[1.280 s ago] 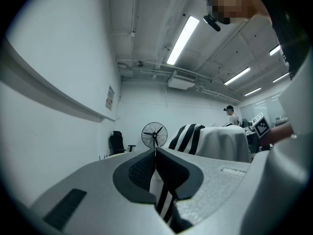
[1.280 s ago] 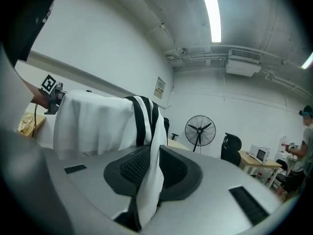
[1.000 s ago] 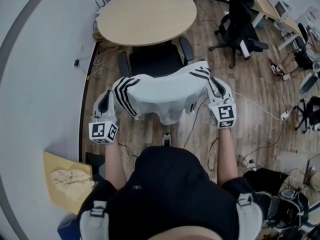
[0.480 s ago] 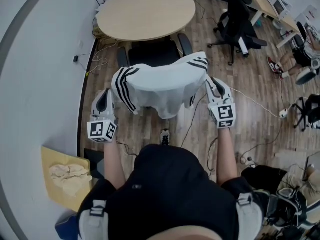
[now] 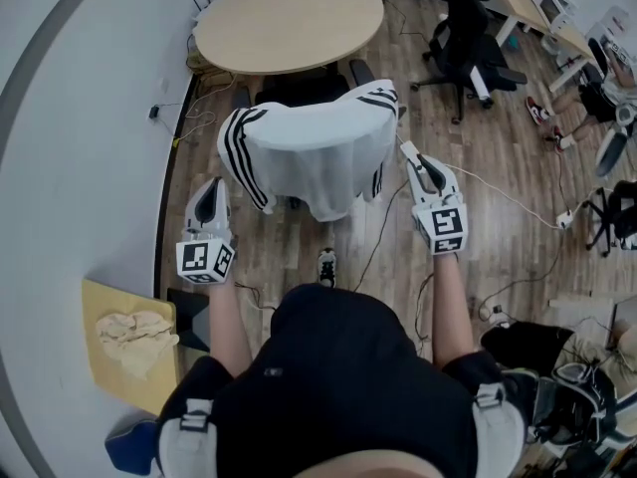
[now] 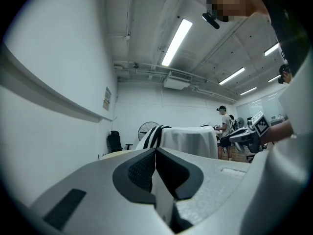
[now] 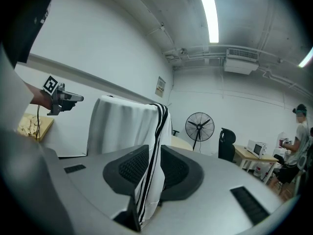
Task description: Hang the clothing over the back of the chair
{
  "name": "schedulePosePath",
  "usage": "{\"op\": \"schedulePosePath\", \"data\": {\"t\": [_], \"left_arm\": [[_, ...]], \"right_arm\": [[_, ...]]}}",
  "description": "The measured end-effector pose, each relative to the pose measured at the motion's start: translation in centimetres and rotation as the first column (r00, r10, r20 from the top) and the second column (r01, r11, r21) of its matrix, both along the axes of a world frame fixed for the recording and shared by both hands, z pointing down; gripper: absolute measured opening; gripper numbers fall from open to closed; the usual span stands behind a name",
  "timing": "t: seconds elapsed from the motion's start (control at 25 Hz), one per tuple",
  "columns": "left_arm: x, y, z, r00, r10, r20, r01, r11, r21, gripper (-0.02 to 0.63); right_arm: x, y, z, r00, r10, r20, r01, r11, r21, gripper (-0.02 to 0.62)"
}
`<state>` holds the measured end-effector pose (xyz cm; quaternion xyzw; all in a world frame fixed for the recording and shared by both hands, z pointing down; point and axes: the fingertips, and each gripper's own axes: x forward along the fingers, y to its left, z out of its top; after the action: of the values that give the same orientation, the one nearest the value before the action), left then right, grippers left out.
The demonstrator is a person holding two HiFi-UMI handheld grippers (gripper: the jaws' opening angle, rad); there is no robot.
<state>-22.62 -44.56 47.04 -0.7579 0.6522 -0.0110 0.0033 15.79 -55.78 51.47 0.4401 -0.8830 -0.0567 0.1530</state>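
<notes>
A white garment with black stripes [image 5: 314, 147] lies draped over the back of a black office chair [image 5: 299, 90], which it mostly hides. My left gripper [image 5: 211, 189] sits at the garment's left lobe, shut with a white strip of cloth between its pads [image 6: 155, 153]. From there the draped garment [image 6: 188, 141] shows ahead. My right gripper [image 5: 410, 157] is at the garment's right side, shut on a striped sleeve edge [image 7: 155, 148]. That sleeve runs up to the garment [image 7: 122, 124] on the chair.
A round wooden table [image 5: 289, 18] stands just beyond the chair. Another black office chair [image 5: 468, 38] and desks [image 5: 537, 3] are at the back right. Cables [image 5: 498, 202] trail over the wooden floor. A yellow board with crumpled cloth [image 5: 129, 342] lies at my left, by the white wall.
The garment has moved forward, away from me, and settled over the chair back. Both grippers stayed at its two sides, the right one shifting forward a little.
</notes>
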Motion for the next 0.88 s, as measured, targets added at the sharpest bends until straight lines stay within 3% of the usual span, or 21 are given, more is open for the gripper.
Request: {"op": "schedulePosePath", "data": {"t": [0.32,0.48,0.88], "left_arm": [[4.3,5.5,2.2,1.000,0.023,0.002,-0.023,0.999,-0.046,0.002],[6.8,8.2,3.1,0.998,0.069,0.000,-0.069,0.996,-0.064,0.002],[11.7,13.0,3.6,0.990,0.143,-0.006,-0.143,0.986,-0.089,0.002]], "right_arm": [[2.7,7.2,2.1,0.999,-0.041,0.019,0.042,0.998,-0.044,0.001],[3.5,11.3,3.8,0.998,-0.049,0.035,0.053,0.994,-0.096,-0.005],[5.3,18.6,5.2,0.997,-0.076,0.022,0.078,0.989,-0.123,-0.005]]}}
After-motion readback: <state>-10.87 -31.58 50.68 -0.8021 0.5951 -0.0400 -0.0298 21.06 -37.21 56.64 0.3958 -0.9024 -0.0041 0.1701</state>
